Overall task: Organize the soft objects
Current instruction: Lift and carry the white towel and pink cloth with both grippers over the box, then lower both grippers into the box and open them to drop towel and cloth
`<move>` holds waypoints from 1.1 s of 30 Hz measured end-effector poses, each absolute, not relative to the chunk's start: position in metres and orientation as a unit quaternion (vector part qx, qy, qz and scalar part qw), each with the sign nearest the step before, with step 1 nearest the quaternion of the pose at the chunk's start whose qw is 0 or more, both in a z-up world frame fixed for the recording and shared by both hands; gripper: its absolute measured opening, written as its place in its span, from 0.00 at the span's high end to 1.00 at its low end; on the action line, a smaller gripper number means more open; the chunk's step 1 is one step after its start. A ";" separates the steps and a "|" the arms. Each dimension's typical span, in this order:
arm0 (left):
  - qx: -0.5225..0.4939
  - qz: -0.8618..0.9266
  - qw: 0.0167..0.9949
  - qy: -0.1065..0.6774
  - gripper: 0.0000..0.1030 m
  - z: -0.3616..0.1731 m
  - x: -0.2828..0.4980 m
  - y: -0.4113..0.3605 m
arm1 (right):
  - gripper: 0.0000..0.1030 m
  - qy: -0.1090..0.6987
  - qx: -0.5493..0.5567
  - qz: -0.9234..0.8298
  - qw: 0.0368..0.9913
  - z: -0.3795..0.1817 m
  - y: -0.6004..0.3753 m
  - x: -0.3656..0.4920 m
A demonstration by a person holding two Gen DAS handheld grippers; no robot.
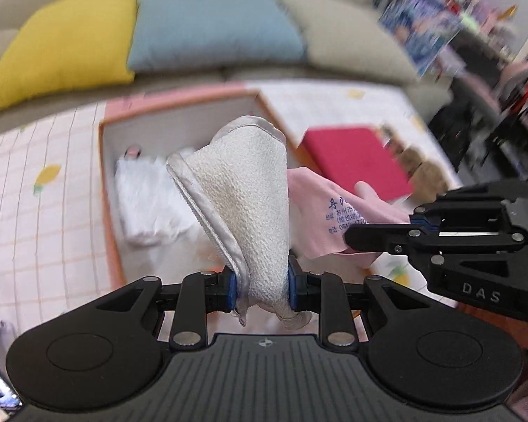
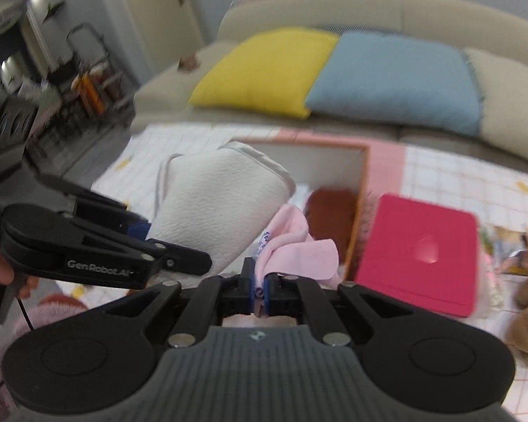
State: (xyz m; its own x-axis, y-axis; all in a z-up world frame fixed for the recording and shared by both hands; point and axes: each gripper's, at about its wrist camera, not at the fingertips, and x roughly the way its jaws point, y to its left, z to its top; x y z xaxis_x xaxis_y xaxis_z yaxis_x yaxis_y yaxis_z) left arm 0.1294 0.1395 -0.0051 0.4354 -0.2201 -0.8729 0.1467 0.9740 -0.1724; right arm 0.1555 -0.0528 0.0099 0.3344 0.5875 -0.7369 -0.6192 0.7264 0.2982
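Aloft — white towel (image 1: 250, 190), pink cloth (image 2: 292, 246)

Each wrist camera looks steeply down along its own fingers, close above the open box (image 1: 179, 119). Both views share the box and the sofa cushions (image 2: 394, 77) beyond.

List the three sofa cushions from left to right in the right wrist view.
yellow cushion → blue cushion → beige cushion
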 end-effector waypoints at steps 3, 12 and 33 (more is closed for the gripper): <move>-0.015 -0.101 0.824 0.557 0.72 -0.024 0.132 0.142 | 0.99 0.472 -0.041 0.395 0.787 -0.008 -0.033 0.162; 0.124 -0.018 0.815 0.566 0.71 -0.063 0.137 0.135 | 0.99 0.543 -0.086 0.387 0.740 -0.055 -0.001 0.176; 0.152 0.015 0.819 0.554 0.23 -0.077 0.157 0.127 | 0.78 0.589 -0.120 0.368 0.710 -0.083 0.014 0.183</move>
